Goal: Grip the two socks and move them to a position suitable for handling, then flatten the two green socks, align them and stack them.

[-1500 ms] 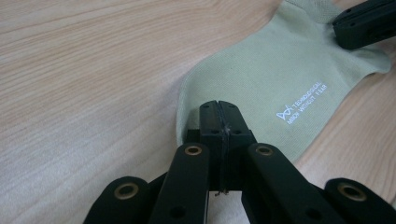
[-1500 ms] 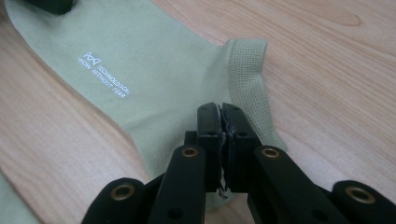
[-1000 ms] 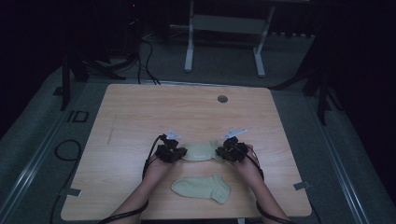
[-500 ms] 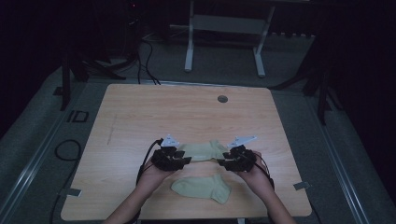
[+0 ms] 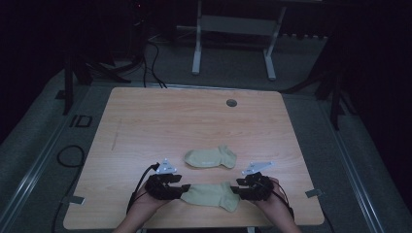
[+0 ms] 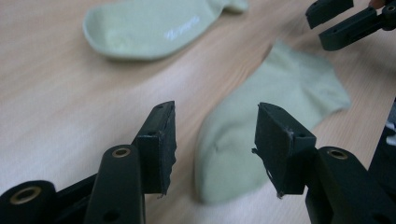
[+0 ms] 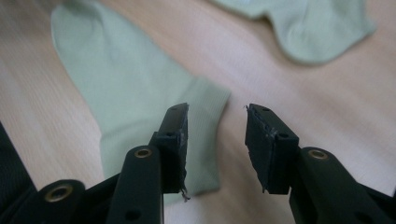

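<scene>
- Two pale green cotton socks lie on the light wooden table (image 5: 145, 121); the near sock (image 5: 210, 195) lies flat between my grippers, and the far sock (image 5: 210, 158) sits just behind it.
- My left gripper (image 6: 212, 149) has just been opening; its jaws are half apart over the toe end, gripping nothing.
- My right gripper (image 7: 217, 144) has also just opened and is empty at the cuff.
- I judge the near sock light, soft and floppy, so I would pinch the ribbed cuff and the toe.
- The far sock carries small white writing, too blurred to read.
</scene>
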Demonstrator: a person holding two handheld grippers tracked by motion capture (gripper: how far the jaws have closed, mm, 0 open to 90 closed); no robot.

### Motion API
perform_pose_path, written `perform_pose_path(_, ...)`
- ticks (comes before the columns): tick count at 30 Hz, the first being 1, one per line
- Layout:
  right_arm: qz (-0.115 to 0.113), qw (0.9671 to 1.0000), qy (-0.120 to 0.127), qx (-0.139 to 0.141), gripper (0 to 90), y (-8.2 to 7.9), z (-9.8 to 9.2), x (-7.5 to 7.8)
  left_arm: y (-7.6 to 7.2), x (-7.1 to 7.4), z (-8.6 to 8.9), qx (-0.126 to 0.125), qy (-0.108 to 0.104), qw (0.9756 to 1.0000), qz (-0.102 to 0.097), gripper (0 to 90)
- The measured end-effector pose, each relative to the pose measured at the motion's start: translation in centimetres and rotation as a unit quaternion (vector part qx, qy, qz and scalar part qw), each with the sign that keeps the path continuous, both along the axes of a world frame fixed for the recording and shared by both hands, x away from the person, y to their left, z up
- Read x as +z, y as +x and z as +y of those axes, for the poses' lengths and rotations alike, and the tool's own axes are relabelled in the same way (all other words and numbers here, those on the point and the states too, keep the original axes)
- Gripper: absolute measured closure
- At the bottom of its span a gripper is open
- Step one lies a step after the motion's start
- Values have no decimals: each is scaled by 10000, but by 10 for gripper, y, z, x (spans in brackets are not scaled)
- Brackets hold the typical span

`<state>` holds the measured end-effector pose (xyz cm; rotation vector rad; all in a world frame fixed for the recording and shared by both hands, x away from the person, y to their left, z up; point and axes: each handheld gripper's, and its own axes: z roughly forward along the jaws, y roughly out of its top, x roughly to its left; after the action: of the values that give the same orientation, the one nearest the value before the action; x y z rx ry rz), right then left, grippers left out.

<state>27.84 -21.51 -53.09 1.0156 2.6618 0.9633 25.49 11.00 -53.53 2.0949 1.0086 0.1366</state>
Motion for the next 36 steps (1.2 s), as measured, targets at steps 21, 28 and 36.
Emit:
perform_pose_path(21, -158, 9980, -620, -9, 761, -23, 6, -17, -20, -26, -4, -4, 560, 9984, 22, 684)
perform_pose_path(28, -146, 9983, -556, -104, 830, -22, 6, -17, -19, -27, -4, 36, 466, 9989, 78, 878)
perform_pose_path(36, -133, 9995, -242, -174, 840, -21, 2, -4, -20, -19, -4, 39, 296, 9996, 19, 884)
